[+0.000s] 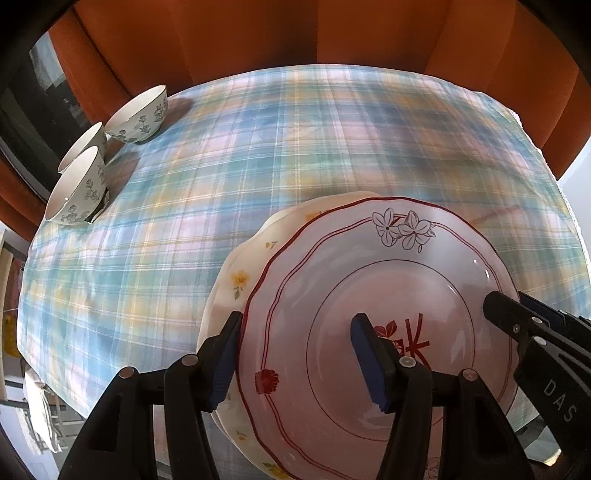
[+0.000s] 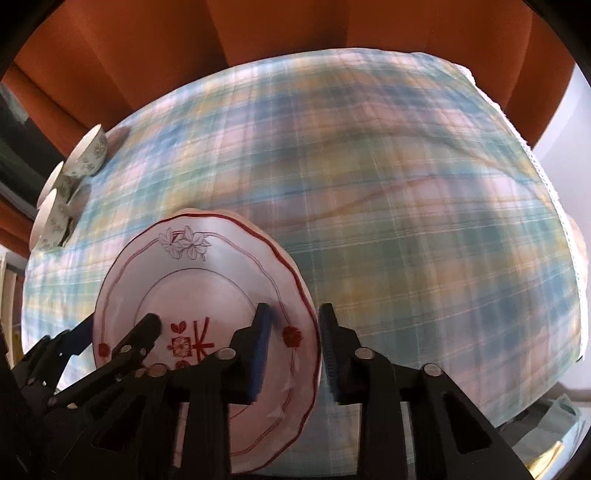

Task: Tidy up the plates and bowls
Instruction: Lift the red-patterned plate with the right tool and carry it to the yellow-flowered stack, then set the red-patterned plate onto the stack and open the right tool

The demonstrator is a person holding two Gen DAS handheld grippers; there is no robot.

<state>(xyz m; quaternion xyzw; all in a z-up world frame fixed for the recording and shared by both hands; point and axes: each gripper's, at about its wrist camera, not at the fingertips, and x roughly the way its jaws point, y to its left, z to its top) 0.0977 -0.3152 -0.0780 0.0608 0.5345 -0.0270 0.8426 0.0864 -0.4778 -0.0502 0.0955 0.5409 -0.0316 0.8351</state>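
A white plate with a red scalloped rim (image 1: pixel 369 266) lies on a cream plate with yellow flowers (image 1: pixel 236 280), near the table's front. My left gripper (image 1: pixel 298 317) straddles the top plate's left rim. One pad sits outside the edge and the other over the well, with a wide gap, so it is open. At the opposite rim, my right gripper (image 2: pixel 294 310) has one pad on the red-rimmed plate's (image 2: pixel 192 280) face. Its other pad is against the outer edge, shut on that rim. Three floral bowls (image 1: pixel 138 118) (image 1: pixel 79 184) (image 1: pixel 85 146) stand at the far left corner.
A blue, yellow and pink plaid cloth (image 1: pixel 184 184) covers the table, and a white lace border (image 2: pixel 546 177) marks its right edge. Orange upholstery (image 1: pixel 258 33) rises behind the far edge. The bowls (image 2: pixel 90 155) sit right at the left edge. Bare cloth lies beyond and right of the plates.
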